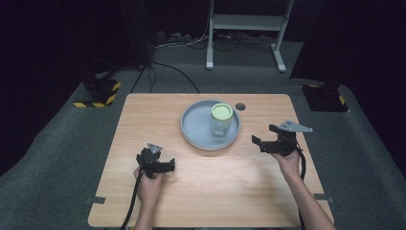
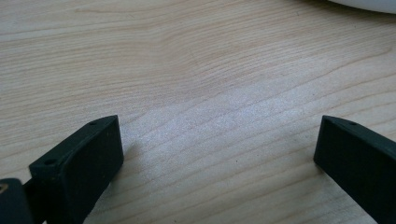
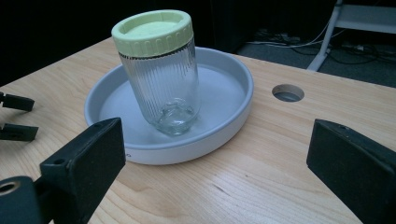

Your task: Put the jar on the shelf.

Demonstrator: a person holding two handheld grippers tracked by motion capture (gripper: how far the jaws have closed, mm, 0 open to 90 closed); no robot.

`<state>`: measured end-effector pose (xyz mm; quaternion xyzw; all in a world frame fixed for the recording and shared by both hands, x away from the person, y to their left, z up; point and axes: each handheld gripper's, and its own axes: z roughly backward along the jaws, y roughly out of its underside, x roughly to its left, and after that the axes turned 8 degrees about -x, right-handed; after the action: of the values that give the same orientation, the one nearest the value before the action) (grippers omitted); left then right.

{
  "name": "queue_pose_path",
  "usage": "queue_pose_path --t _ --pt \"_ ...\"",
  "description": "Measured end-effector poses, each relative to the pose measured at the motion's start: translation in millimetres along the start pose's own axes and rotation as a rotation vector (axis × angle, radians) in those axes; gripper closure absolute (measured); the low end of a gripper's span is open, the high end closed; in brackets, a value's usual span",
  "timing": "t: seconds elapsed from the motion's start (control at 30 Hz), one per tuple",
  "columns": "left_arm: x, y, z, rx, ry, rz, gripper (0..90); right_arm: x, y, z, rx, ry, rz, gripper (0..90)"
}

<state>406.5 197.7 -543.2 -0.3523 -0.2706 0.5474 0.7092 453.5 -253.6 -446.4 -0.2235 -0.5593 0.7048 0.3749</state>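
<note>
A ribbed glass jar with a pale green screw lid stands upright inside a round grey tray at the far middle of the wooden table, with a small round hole in the tabletop just beyond the tray's right rim. The right gripper hovers near the tray's right side, pointing at the jar, its jaws spread wide and holding nothing. The left gripper sits near the tray's front-left, jaws likewise spread over bare wood.
</note>
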Motion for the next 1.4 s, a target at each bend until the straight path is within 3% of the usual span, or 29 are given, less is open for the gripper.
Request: queue_pose_path --t 1.4 --pt "0.0 0.0 0.0 0.000 0.000 0.000 1.5 3.7 27.0 1.7 0.026 0.005 -0.025 4.2"
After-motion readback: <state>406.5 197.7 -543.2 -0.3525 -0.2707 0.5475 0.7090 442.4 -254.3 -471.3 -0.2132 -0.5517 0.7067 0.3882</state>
